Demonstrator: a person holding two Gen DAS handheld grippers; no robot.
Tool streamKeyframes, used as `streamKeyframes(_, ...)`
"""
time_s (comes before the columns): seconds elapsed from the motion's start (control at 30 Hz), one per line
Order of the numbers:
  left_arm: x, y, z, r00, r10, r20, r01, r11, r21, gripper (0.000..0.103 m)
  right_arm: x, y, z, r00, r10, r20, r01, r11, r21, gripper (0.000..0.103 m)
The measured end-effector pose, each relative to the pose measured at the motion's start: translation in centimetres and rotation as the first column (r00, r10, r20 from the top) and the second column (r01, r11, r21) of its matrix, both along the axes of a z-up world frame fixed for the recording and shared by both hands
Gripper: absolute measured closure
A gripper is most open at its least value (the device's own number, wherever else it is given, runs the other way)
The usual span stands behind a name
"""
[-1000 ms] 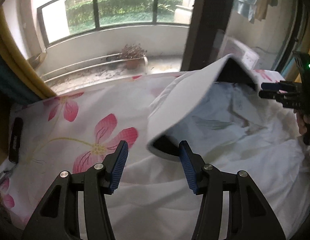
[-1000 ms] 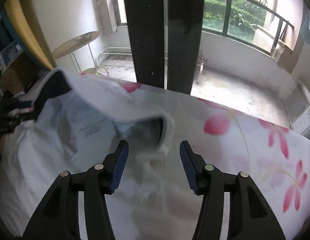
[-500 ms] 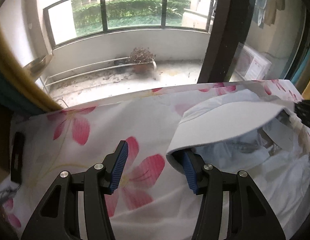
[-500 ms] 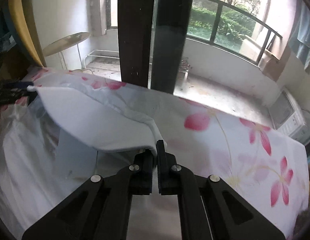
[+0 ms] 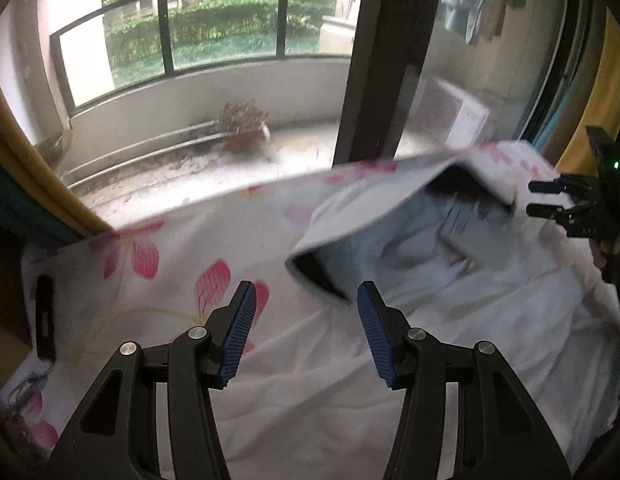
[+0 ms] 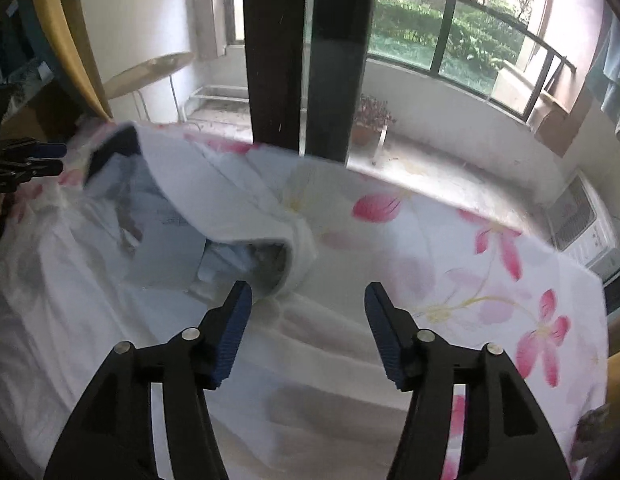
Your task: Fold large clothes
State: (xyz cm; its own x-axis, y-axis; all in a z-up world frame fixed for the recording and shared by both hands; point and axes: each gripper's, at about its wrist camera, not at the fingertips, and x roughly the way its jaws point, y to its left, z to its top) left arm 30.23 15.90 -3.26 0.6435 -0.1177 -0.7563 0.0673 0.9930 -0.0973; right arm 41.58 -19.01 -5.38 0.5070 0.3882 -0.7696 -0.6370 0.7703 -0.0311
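Observation:
A large white garment (image 5: pixel 450 320) lies on a bed with a pink-flowered sheet (image 5: pixel 149 280). Its folded-over upper edge (image 5: pixel 374 204) arches above the cloth, blurred, with dark openings at both ends. My left gripper (image 5: pixel 305 332) is open and empty, just left of the near opening. In the right wrist view the garment (image 6: pixel 89 300) fills the left and the arched edge (image 6: pixel 213 200) ends near my right gripper (image 6: pixel 307 332), which is open and empty. The right gripper also shows in the left wrist view (image 5: pixel 550 200), and the left gripper in the right wrist view (image 6: pixel 37 160), both open.
A dark phone-like object (image 5: pixel 45 316) lies at the bed's left edge. Beyond the bed are dark door frames (image 6: pixel 310 56), a balcony with a potted plant (image 5: pixel 243 128) and an air-conditioner unit (image 6: pixel 582 220). A yellow curtain (image 5: pixel 37 184) hangs on the left.
Half a second ago my right gripper was shut on the garment's edge; now it is open and the edge is free. The lifted edge has dropped and is blurred.

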Motion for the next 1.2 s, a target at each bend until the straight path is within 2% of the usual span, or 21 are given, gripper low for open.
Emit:
streamKeyframes(0.13, 1.8, 0.6, 1.6, 0.998, 0.025, 0.06, -0.021, 0.998, -0.062, 0.047, 2.1, 0.0, 1.6, 1.0, -0.003, -0.012, 0.004, 0.997, 0.072, 0.036)
streamKeyframes(0.23, 3.9, 0.8, 2.0, 0.997, 0.018, 0.08, -0.006, 0.99, -0.144, 0.046, 4.8, 0.9, 1.3, 0.997, 0.002, -0.083, 0.01, 0.99, 0.143, 0.035)
streamKeyframes(0.27, 4.8, 0.9, 1.8, 0.997, 0.011, 0.077, 0.002, 0.986, -0.166, 0.042, 5.8, 1.5, 0.7, 0.993, 0.003, -0.118, 0.016, 0.988, 0.155, 0.035)
streamKeyframes(0.33, 6.5, 0.8, 0.6, 0.999, 0.01, 0.042, -0.002, 0.984, -0.178, 0.042, 6.8, 2.5, -0.5, 0.983, 0.025, -0.182, 0.006, 0.986, 0.168, 0.035)
streamKeyframes(0.47, 8.0, 0.8, -2.3, 0.999, 0.025, -0.047, -0.031, 0.99, -0.134, 0.041, 8.0, 4.3, -3.6, 0.938, 0.105, -0.329, -0.047, 0.982, 0.181, 0.035)
streamKeyframes(0.53, 7.9, 1.0, -3.6, 0.996, -0.012, -0.092, 0.0, 0.991, -0.13, 0.041, 7.6, 5.0, -4.6, 0.915, 0.159, -0.372, -0.091, 0.977, 0.195, 0.035)
streamKeyframes(0.6, 7.5, 1.1, -4.9, 0.989, -0.06, -0.135, 0.041, 0.989, -0.141, 0.041, 6.9, 5.1, -4.7, 0.91, 0.198, -0.364, -0.125, 0.969, 0.213, 0.035)
streamKeyframes(0.67, 7.1, 1.2, -6.1, 0.979, -0.1, -0.176, 0.074, 0.986, -0.15, 0.04, 6.7, 5.3, -4.8, 0.884, 0.254, -0.393, -0.163, 0.954, 0.251, 0.035)
streamKeyframes(0.7, 6.7, 1.2, -6.0, 0.981, -0.119, -0.152, 0.097, 0.985, -0.145, 0.038, 6.4, 5.4, -4.8, 0.881, 0.267, -0.391, -0.177, 0.952, 0.251, 0.036)
streamKeyframes(0.73, 6.6, 1.2, -6.1, 0.978, -0.136, -0.157, 0.112, 0.982, -0.151, 0.037, 6.2, 5.7, -4.8, 0.88, 0.276, -0.388, -0.191, 0.951, 0.243, 0.041)
streamKeyframes(0.77, 6.4, 1.2, -6.1, 0.976, -0.15, -0.157, 0.126, 0.98, -0.154, 0.037, 5.9, 6.1, -4.8, 0.883, 0.281, -0.376, -0.205, 0.952, 0.229, 0.051)
streamKeyframes(0.8, 6.4, 1.3, -6.1, 0.975, -0.158, -0.159, 0.133, 0.979, -0.153, 0.037, 5.7, 6.4, -4.9, 0.889, 0.275, -0.367, -0.209, 0.955, 0.209, 0.071)
streamKeyframes(0.9, 6.0, 0.8, -6.1, 0.969, -0.189, -0.157, 0.167, 0.975, -0.144, 0.037, 5.0, 7.0, -4.6, 0.892, 0.293, -0.346, -0.235, 0.951, 0.198, 0.081)
streamKeyframes(0.97, 5.9, 0.2, -6.0, 0.963, -0.219, -0.156, 0.198, 0.97, -0.138, 0.04, 4.7, 7.0, -4.0, 0.905, 0.294, -0.306, -0.247, 0.951, 0.184, 0.085)
streamKeyframes(1.03, 5.6, -0.6, -5.9, 0.959, -0.238, -0.153, 0.223, 0.969, -0.107, 0.058, 4.5, 6.7, -3.0, 0.934, 0.278, -0.226, -0.249, 0.957, 0.15, 0.089)
streamKeyframes(1.1, 5.2, -0.7, -5.4, 0.963, -0.237, -0.127, 0.225, 0.969, -0.097, 0.084, 4.0, 7.0, -1.9, 0.959, 0.254, -0.123, -0.244, 0.966, 0.089, 0.09)
streamKeyframes(1.17, 4.9, -0.8, -4.4, 0.975, -0.209, -0.07, 0.205, 0.977, -0.054, 0.09, 3.3, 7.3, -0.8, 0.971, 0.24, -0.01, -0.24, 0.97, 0.043, 0.09)
streamKeyframes(1.2, 4.6, -1.0, -3.6, 0.981, -0.191, -0.015, 0.191, 0.981, -0.025, 0.091, 2.8, 7.5, -0.4, 0.969, 0.241, 0.05, -0.242, 0.97, 0.015, 0.09)
